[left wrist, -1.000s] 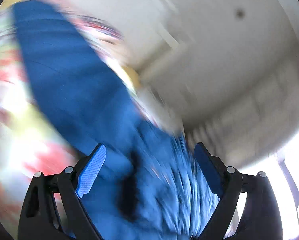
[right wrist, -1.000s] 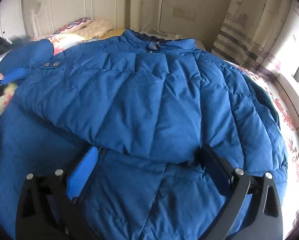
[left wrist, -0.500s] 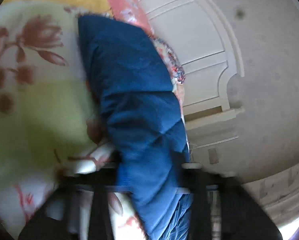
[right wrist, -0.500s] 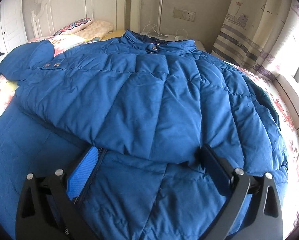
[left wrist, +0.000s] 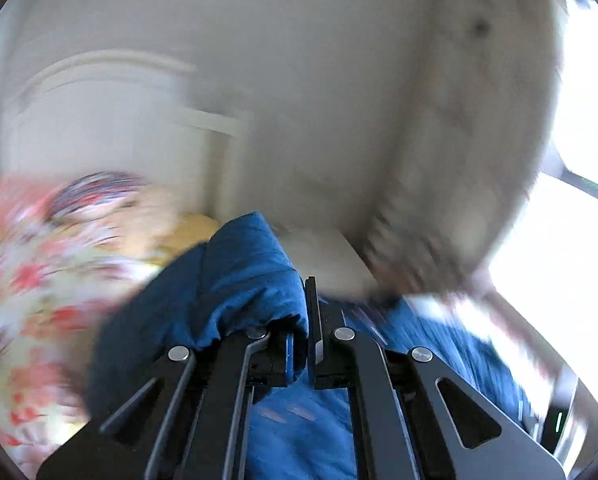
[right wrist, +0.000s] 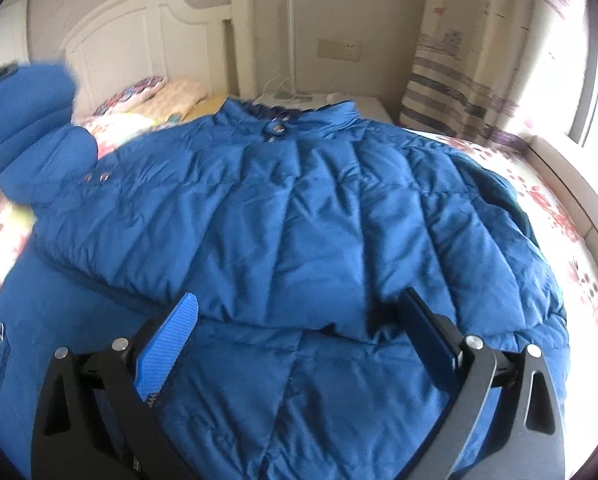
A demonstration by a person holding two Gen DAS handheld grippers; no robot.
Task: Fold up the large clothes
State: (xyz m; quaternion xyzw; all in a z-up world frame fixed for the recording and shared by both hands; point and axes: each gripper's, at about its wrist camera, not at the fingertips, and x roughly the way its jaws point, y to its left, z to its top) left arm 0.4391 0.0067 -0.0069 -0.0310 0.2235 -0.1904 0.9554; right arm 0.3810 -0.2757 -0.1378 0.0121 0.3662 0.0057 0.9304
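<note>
The blue jacket (right wrist: 299,216) is lying across the bed (right wrist: 555,200), 1 side already folded over. My left gripper (left wrist: 307,320) is clenching its sleeve (right wrist: 31,128), lifting; my right gripper (right wrist: 299,320) is hovering, jaws released. Most folds remain.

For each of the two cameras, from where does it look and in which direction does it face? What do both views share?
Left wrist: sits on the left tool, tilted up toward the headboard and wall; its fingers, closed on the blue sleeve, show.
Right wrist: sits on the right tool, low over the jacket, facing the bed's head; its open fingers show.
Shared: the sleeve, seen raised at far left in the right view, the headboard and the floral bedding.
</note>
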